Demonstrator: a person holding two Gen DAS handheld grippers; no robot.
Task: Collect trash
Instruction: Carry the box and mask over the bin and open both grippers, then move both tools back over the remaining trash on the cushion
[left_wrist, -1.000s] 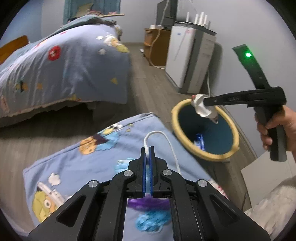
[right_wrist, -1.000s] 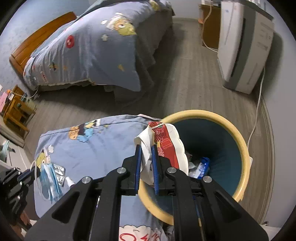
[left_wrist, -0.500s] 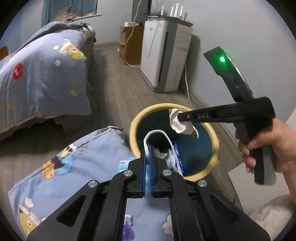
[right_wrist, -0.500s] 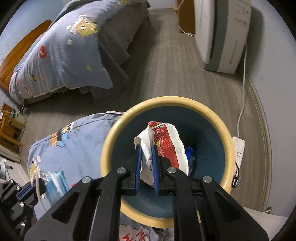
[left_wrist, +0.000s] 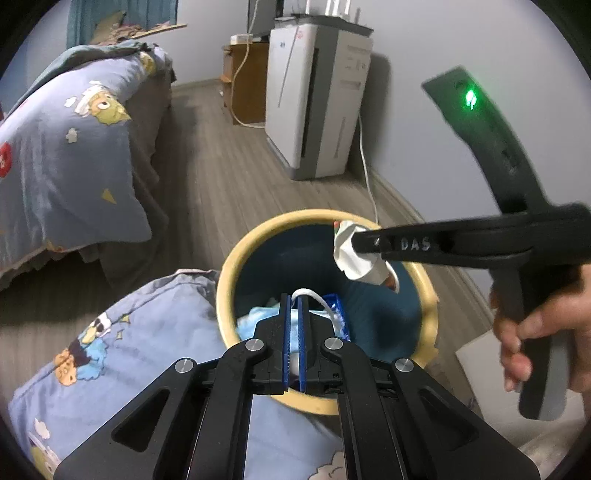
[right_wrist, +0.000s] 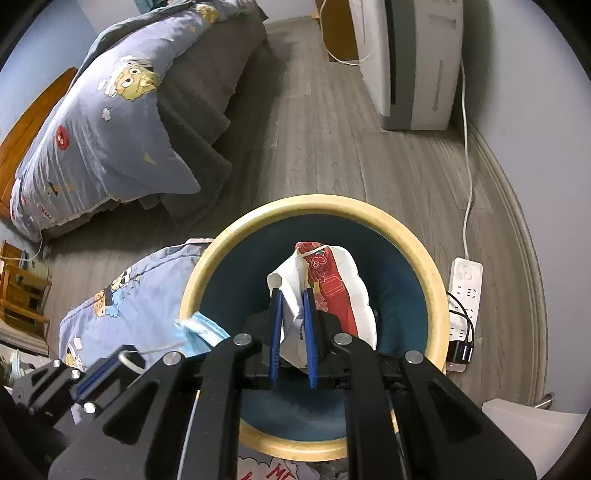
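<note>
Over the near rim of the yellow-rimmed bin (right_wrist: 376, 214), a red-and-white wrapper (right_wrist: 332, 284) is clamped between the blue pads of the right gripper (right_wrist: 292, 295), hanging inside the bin's mouth. At the bin's left edge, a light-blue face mask (right_wrist: 201, 334) is pinched tight by the left gripper (left_wrist: 294, 301), its white ear loop (left_wrist: 314, 297) arched above the jaws. Beyond, a grey wooden floor (right_wrist: 332, 147) and a cartoon-print duvet (right_wrist: 110, 122) are seen.
</note>
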